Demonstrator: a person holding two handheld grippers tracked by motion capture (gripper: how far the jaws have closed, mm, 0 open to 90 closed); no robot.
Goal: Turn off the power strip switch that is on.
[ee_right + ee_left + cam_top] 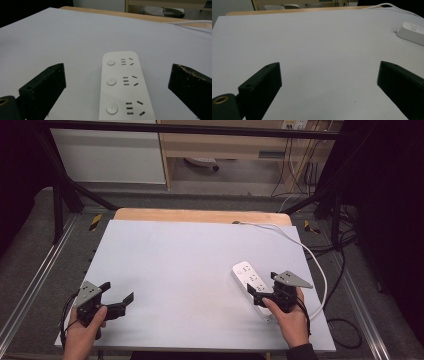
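Item: white power strip (251, 285), three socket groups, each with its own round button. It lies flat on the pale tabletop (175, 270) at the person's right, toward the near edge, long axis running away from the person and angled a little left.

Attached: white cable (300, 247), leaving the near end of the strip, looping out past the right table edge and back across the far right corner.

Right gripper (265, 296): held over the near end of the strip, jaws spread as wide as they go, one on either side of the strip's body. The pads touch nothing; the strip rests on the table and is not held.

Left gripper (116, 301): near the front left corner, well apart from the strip, jaws wide open with bare table between them.

Risks, as I judge them:
- If the jaws close across the strip, a pad could land on a button or slip on the smooth rounded casing, which would twist or skid away.
- A grip at the near end alone would leave the far end to sag or swing on lifting.
- The looped cable could drag on the table edge and tug the strip askew, or snag the right hand.
- The left gripper is too far off to steady anything.
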